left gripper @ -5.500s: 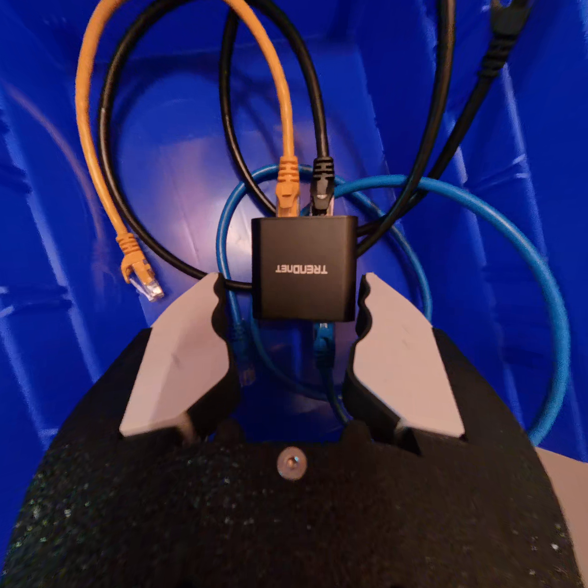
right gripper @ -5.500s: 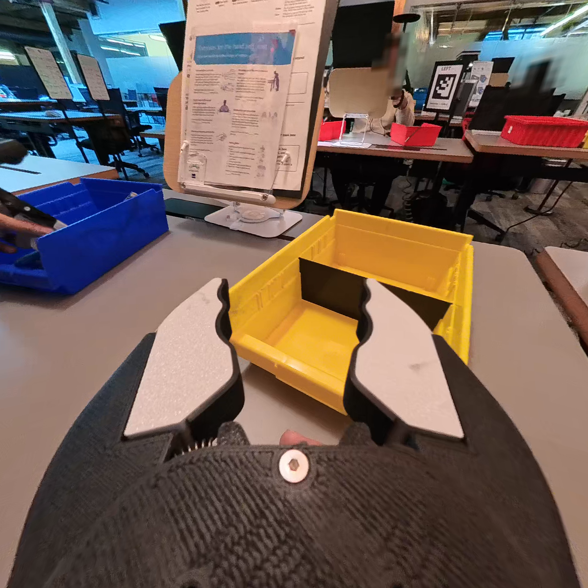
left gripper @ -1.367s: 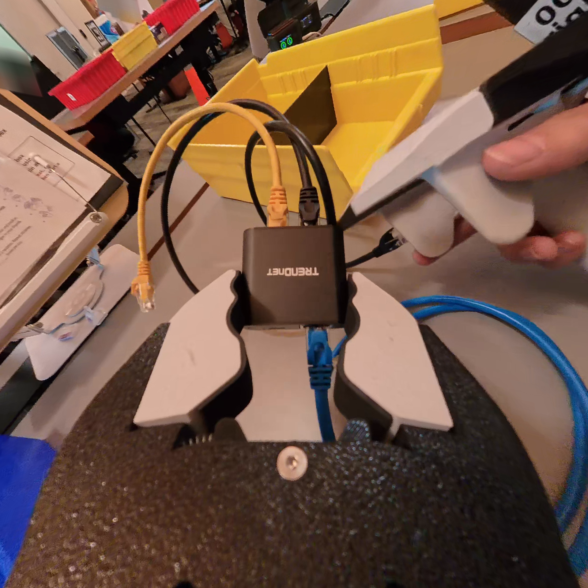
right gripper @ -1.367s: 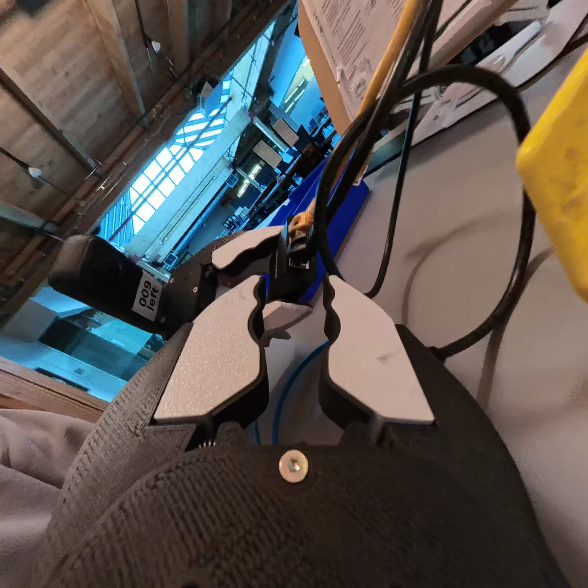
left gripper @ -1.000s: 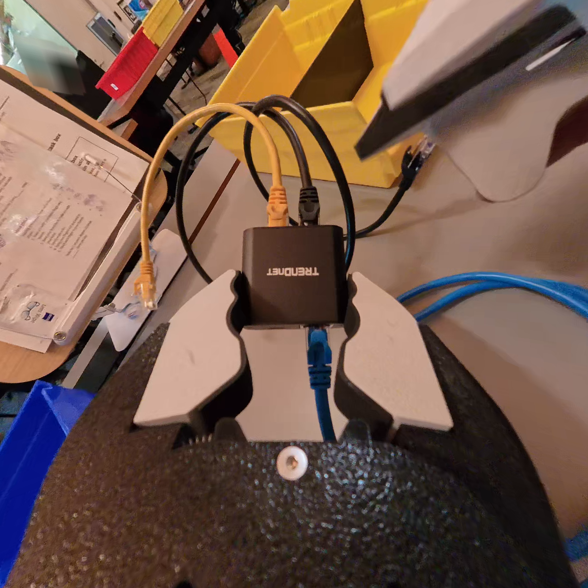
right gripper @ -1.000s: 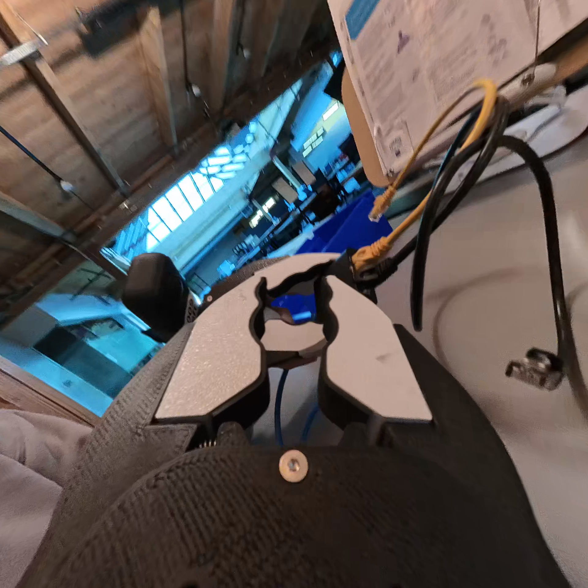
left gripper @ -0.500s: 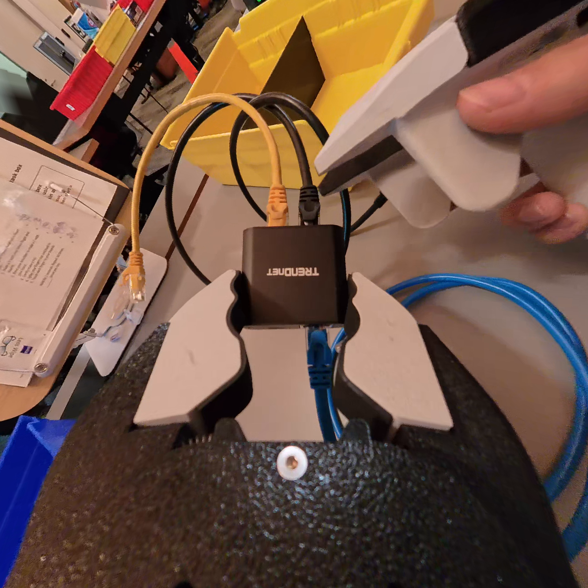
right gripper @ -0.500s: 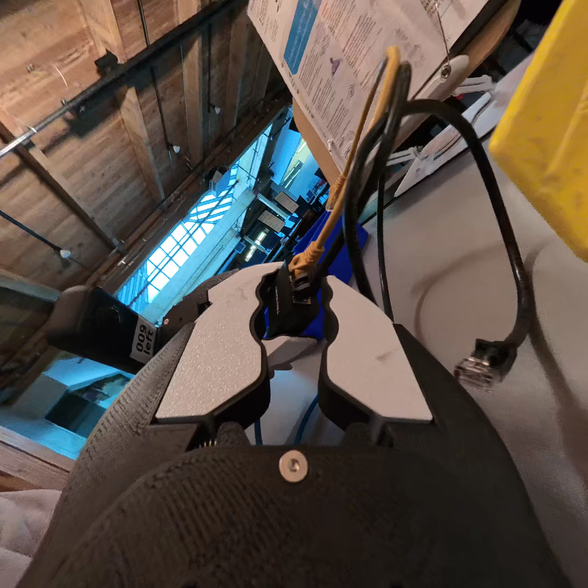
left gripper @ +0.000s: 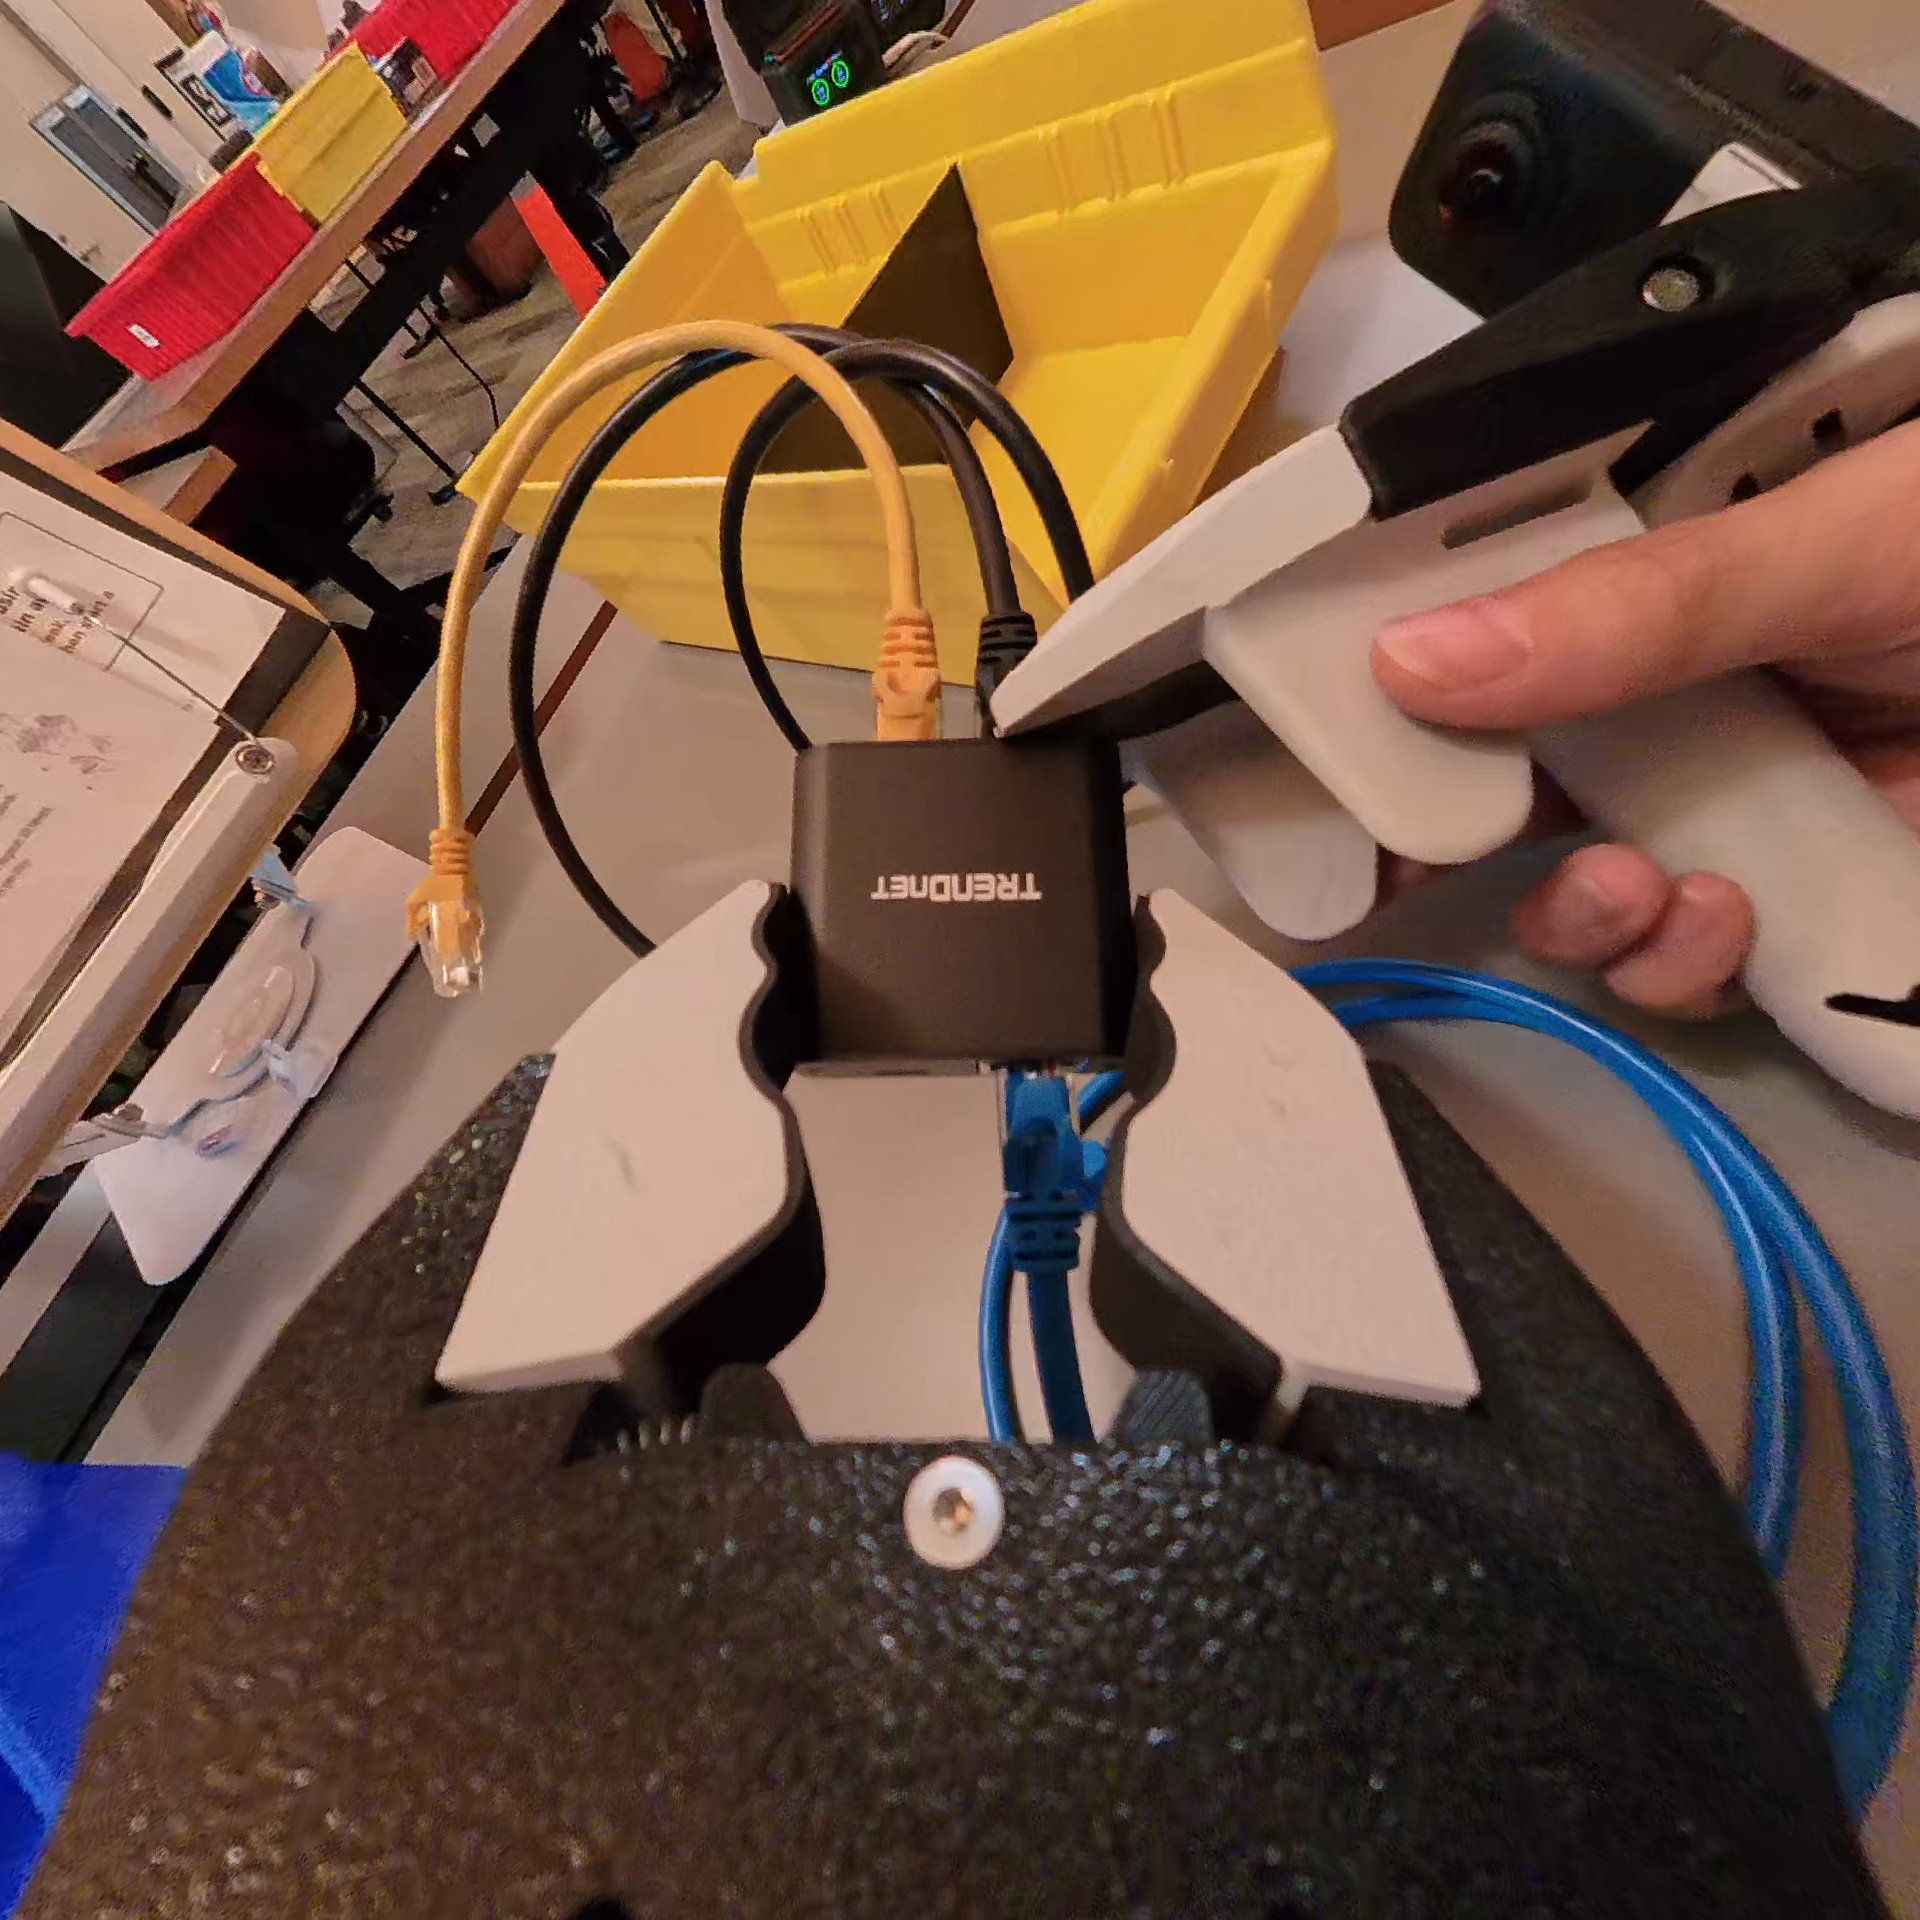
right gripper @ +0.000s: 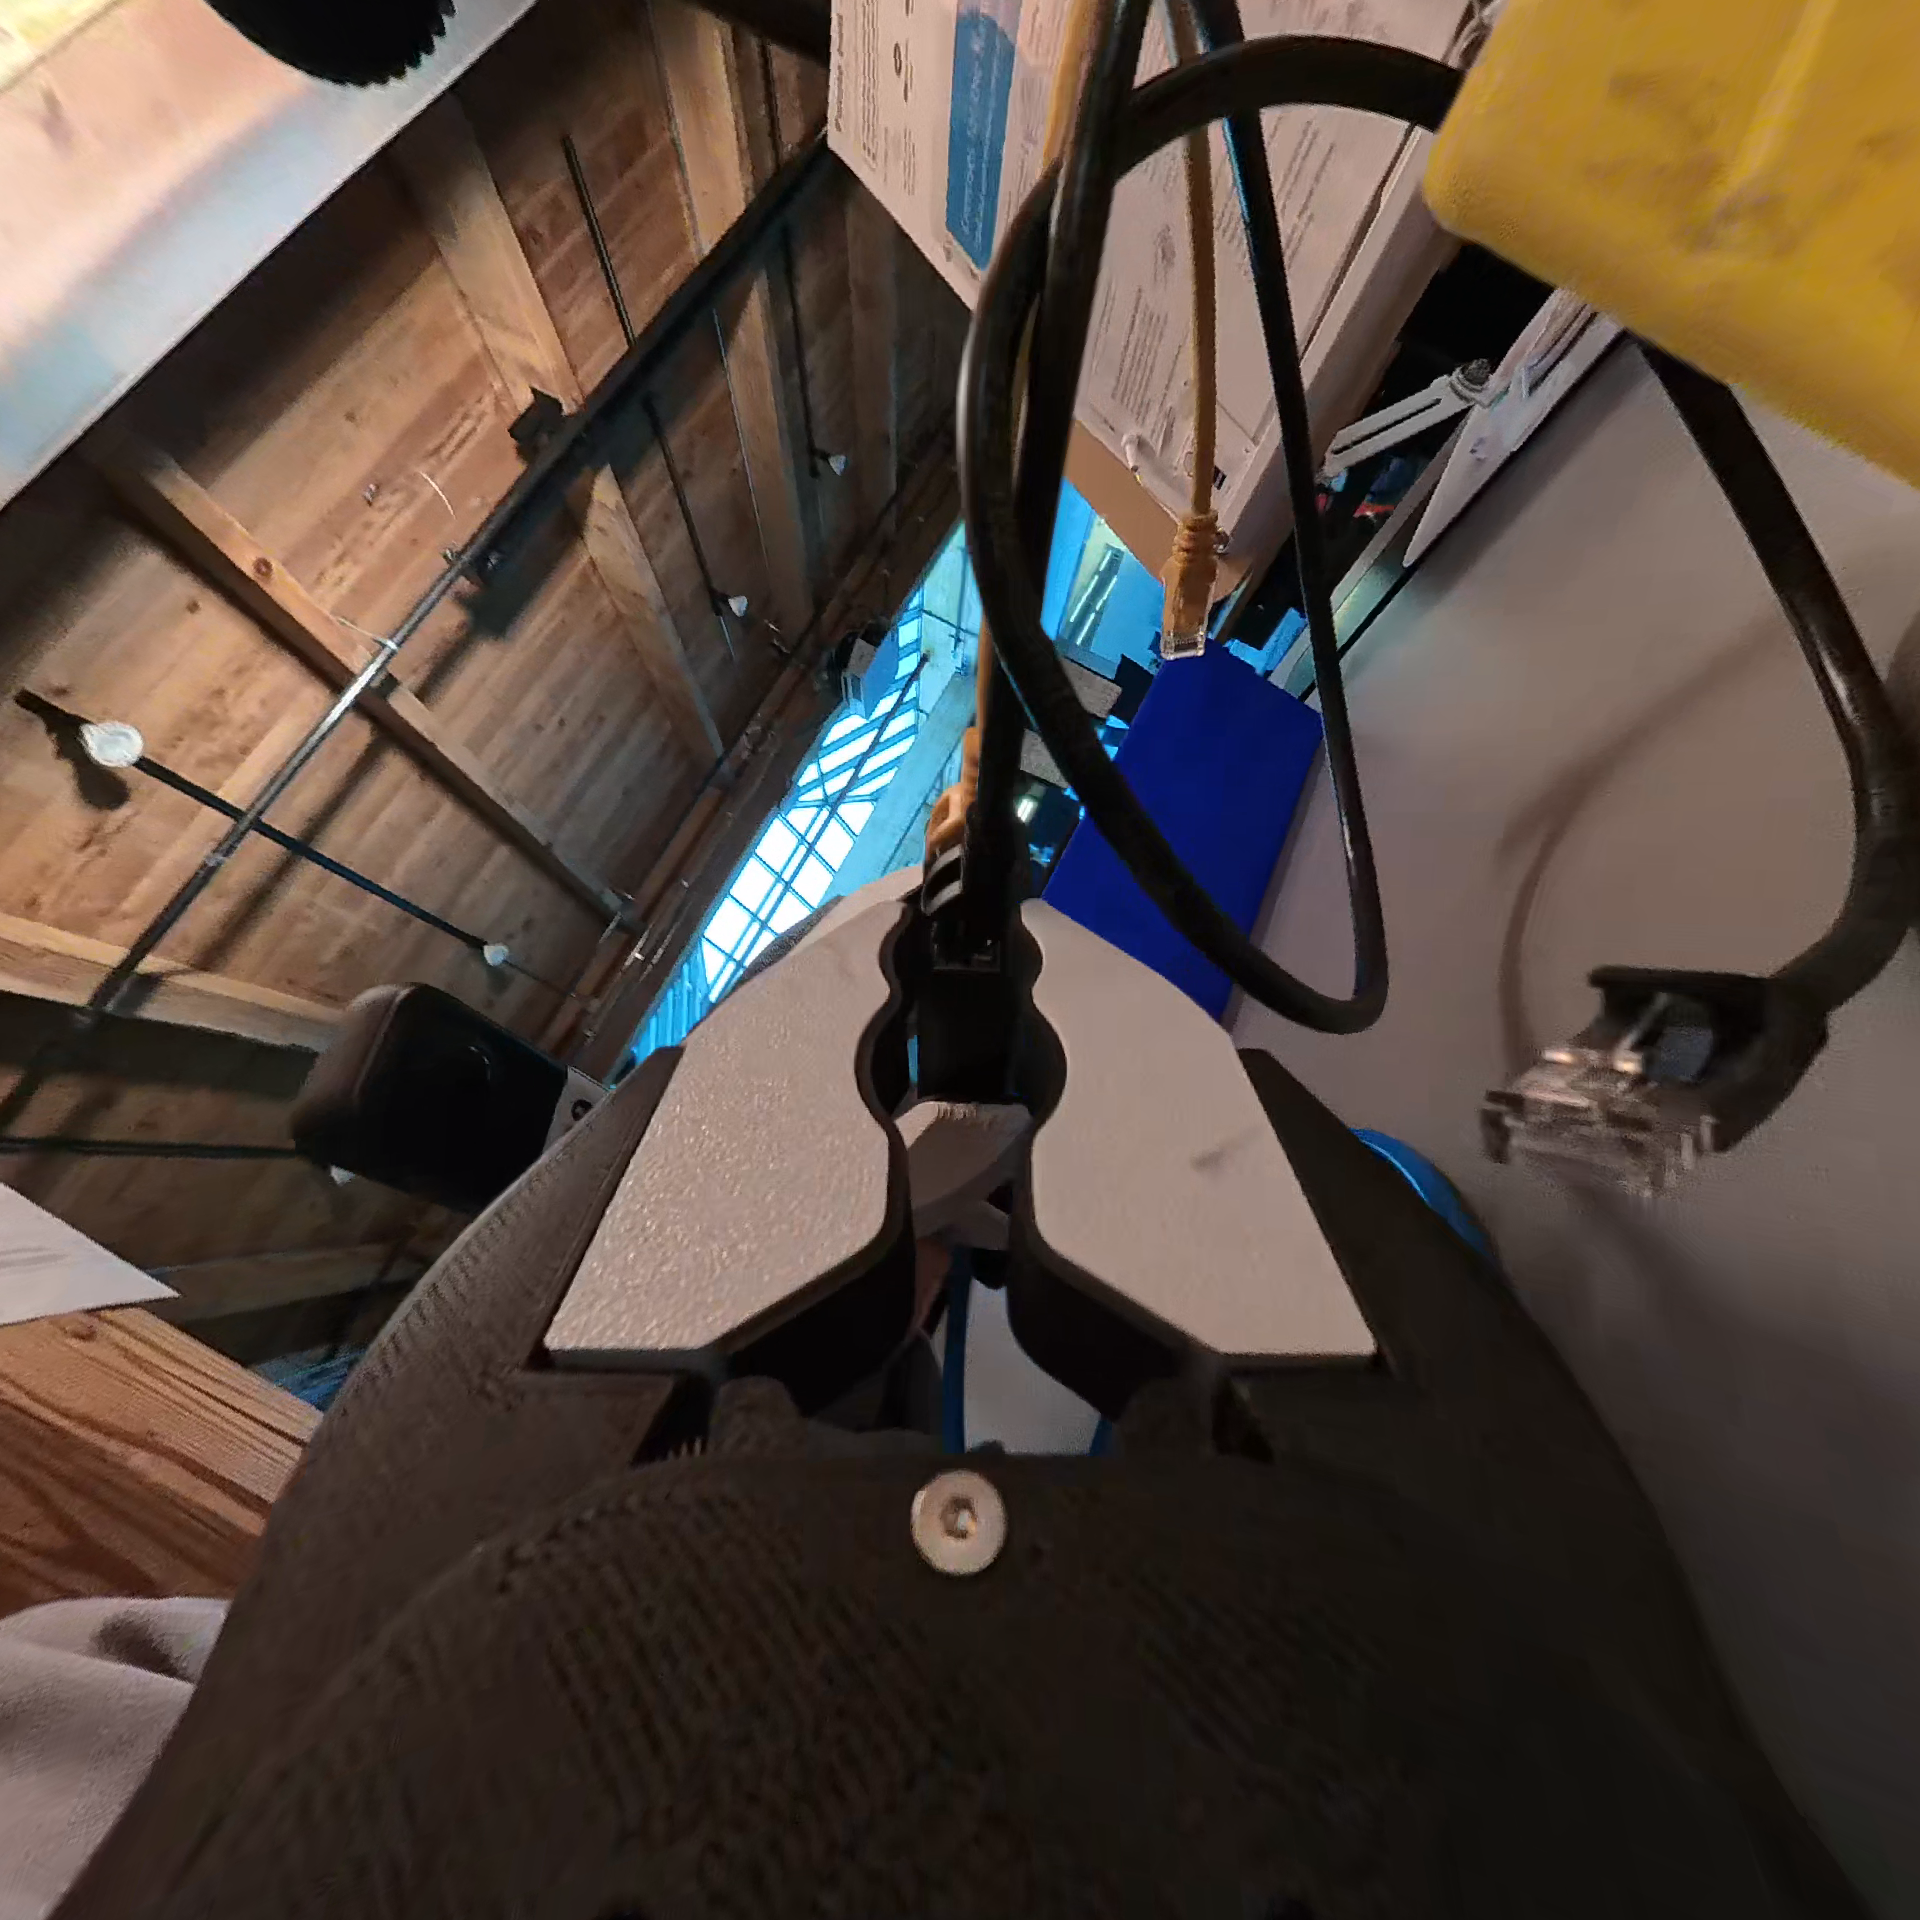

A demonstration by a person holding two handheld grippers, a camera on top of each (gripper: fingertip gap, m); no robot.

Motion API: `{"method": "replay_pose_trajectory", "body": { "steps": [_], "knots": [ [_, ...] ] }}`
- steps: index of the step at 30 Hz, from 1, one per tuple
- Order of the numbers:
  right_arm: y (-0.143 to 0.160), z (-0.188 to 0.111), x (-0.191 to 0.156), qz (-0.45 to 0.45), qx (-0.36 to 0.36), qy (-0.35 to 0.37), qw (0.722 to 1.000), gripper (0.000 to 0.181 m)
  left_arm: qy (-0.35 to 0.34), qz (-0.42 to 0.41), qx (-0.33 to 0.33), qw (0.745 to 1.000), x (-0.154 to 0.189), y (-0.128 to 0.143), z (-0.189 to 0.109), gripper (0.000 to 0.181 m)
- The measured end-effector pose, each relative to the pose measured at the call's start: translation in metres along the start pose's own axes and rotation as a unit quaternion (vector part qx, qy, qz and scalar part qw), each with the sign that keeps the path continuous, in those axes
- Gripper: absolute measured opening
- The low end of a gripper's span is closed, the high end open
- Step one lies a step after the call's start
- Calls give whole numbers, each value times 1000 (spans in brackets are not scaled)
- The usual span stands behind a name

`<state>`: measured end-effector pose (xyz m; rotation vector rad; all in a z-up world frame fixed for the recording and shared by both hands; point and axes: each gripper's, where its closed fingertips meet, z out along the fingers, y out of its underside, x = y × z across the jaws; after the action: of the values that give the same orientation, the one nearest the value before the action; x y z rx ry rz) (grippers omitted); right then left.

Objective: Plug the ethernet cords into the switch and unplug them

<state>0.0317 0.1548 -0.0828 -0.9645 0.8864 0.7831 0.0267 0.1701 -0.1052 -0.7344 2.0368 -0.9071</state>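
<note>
My left gripper [left gripper: 958, 935] is shut on the black switch [left gripper: 961, 883] and holds it above the grey table [left gripper: 644, 727]. An orange cord [left gripper: 906, 675] and a black cord [left gripper: 1006, 636] are plugged into the switch's far side. A blue cord [left gripper: 1042, 1153] is plugged into its near side. My right gripper [right gripper: 961, 961] comes in from the right in the left wrist view [left gripper: 1101, 665]. Its jaws are closed around the black cord's plug [right gripper: 961, 940] at the switch. The loose black end [right gripper: 1652, 1070] and the loose orange end [left gripper: 447, 935] hang free.
A yellow bin [left gripper: 1143, 260] with a black divider stands behind the switch. A document stand [left gripper: 125, 707] is at the left. A blue bin [left gripper: 62, 1579] is at the lower left. The blue cord's loop [left gripper: 1766, 1195] lies on the table at the right. The grippers are tip to tip, or close to it.
My right gripper has moved in onto the black plug at the switch and its jaws have narrowed. My left gripper still holds the switch, carried out of the blue bin earlier.
</note>
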Motion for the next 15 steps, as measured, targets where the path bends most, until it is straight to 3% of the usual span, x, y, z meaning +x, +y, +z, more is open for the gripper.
{"method": "replay_pose_trajectory", "body": {
  "steps": [1,15],
  "knots": [
    [-1,0,0,9,2,-1,1000,15,-2,-3,1,1000,0,0,1,61],
    [-10,2,-27,-63,-9,-37,997,14,-91,11,10,996,-7,-25,-12,61]
  ]
}}
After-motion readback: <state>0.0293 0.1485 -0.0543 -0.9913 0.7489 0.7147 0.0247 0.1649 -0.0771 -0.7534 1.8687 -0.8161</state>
